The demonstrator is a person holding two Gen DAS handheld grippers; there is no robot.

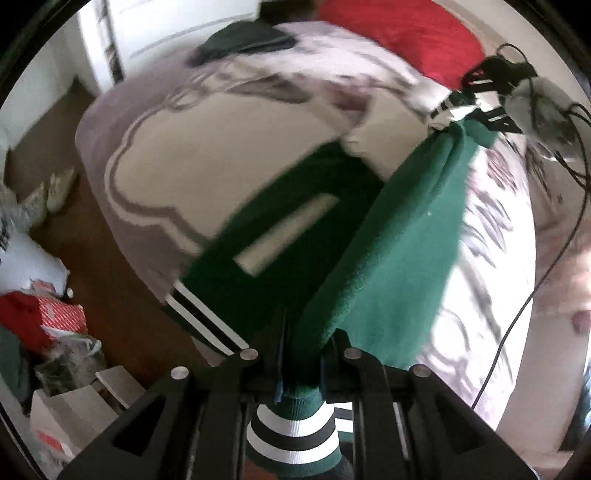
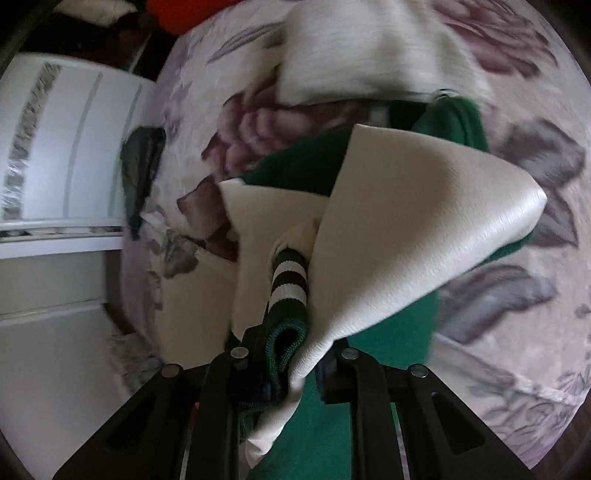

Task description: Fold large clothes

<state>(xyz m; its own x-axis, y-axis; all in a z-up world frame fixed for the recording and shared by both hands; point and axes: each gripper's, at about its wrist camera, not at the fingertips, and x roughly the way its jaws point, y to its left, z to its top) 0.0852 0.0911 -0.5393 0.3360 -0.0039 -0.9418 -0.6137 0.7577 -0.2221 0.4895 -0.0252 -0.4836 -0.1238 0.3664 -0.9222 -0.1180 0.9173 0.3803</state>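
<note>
Clamping the striped ribbed hem of a green jacket [image 1: 399, 236], the left gripper [image 1: 301, 363] held the cloth bunched tight between its closed fingers, with the green, white and black banded knit bulging out just behind them. From that grip the jacket body stretched as a taut green ridge up and away to the right gripper [image 1: 484, 92], which showed at the far end of the left wrist view with cables trailing from it. The rest of the garment hung down onto a bed [image 1: 229, 147] covered with a floral spread in grey, mauve and cream; a darker green panel with a pale pocket strip and a striped hem lay across the spread beside the lifted ridge. In the right wrist view the right gripper [image 2: 291, 363] was closed on a thick gather of the jacket [image 2: 399, 332], pinching a green knit edge together with a cream leather-look sleeve [image 2: 417, 229] that fanned out over the fingers, and a striped cuff [image 2: 290, 280] stood up just ahead of the grip. Green fabric spilled below and behind the sleeve onto the spread. A red cushion [image 1: 406, 29] sat at the far side of the bed, and boxes [image 1: 70, 413] and shoes [image 1: 48, 192] lay on the brown floor beside it.
</note>
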